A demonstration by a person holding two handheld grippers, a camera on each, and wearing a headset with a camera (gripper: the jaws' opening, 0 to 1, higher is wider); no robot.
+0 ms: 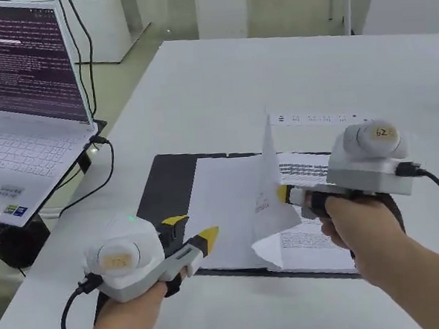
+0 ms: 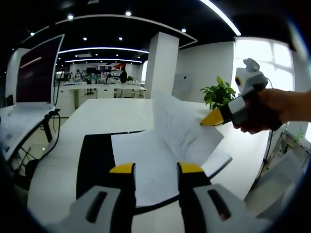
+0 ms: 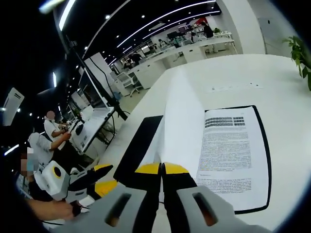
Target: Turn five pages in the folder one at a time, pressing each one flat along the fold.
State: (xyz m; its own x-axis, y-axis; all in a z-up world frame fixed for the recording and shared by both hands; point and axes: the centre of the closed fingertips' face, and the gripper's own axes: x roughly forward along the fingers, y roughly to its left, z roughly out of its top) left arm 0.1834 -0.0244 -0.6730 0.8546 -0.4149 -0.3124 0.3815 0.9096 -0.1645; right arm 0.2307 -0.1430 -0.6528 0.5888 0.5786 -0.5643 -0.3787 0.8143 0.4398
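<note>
Between the right gripper's [image 3: 161, 168] jaws stands a lifted page [image 3: 182, 116].

My right gripper [image 3: 161, 170] pinches a page [image 3: 182, 116] by its edge, yellow tips pressed together; the page stands upright over the open folder [image 3: 138, 141] on the white table [image 3: 233, 73]. Lower left, my left gripper [image 3: 104, 177] hovers, tips parted.

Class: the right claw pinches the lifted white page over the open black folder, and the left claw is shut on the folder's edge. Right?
No. The left claw is open, gripping nothing, as the left gripper view shows. The right claw does pinch the lifted white paper page over the open black folder.
</note>
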